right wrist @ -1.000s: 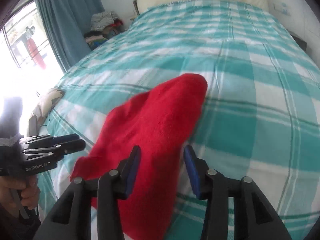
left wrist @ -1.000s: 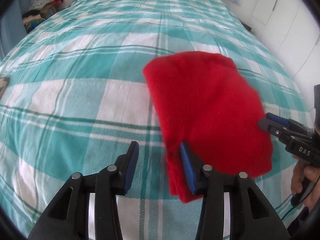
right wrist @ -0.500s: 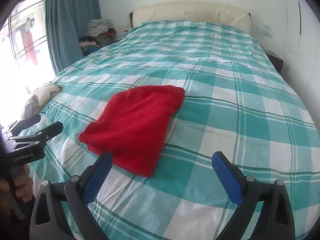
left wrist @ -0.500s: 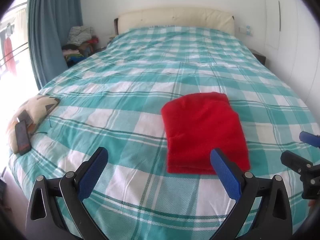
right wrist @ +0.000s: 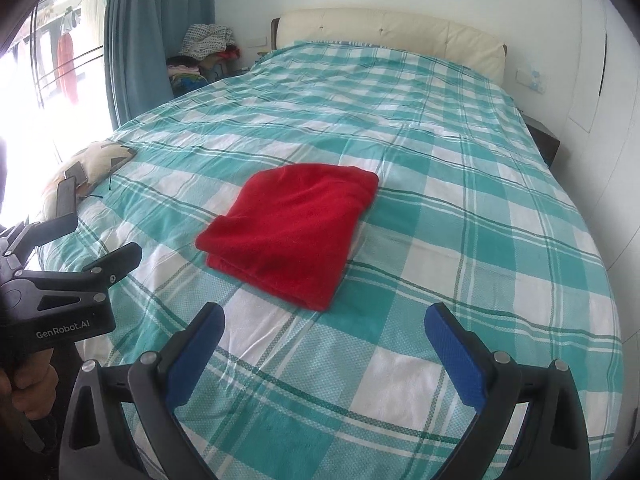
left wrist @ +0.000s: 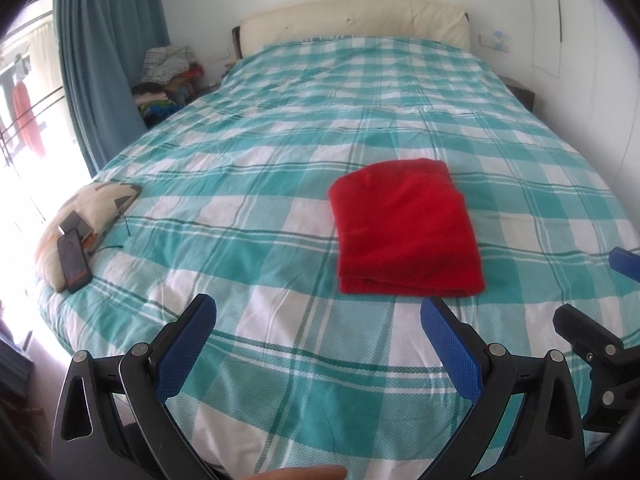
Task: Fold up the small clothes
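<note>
Folded red garment [left wrist: 406, 230] lies ahead — clear of both wide-spread grippers.

A plain red folded fleece garment [left wrist: 404, 228] lies on a teal-and-white checked cotton bedspread [left wrist: 280, 152]; blue pads [right wrist: 452, 356] line black grippers.

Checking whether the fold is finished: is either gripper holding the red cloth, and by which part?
Nothing is held. The left gripper and right gripper are both open, short of the folded red cloth on the bed.
</note>
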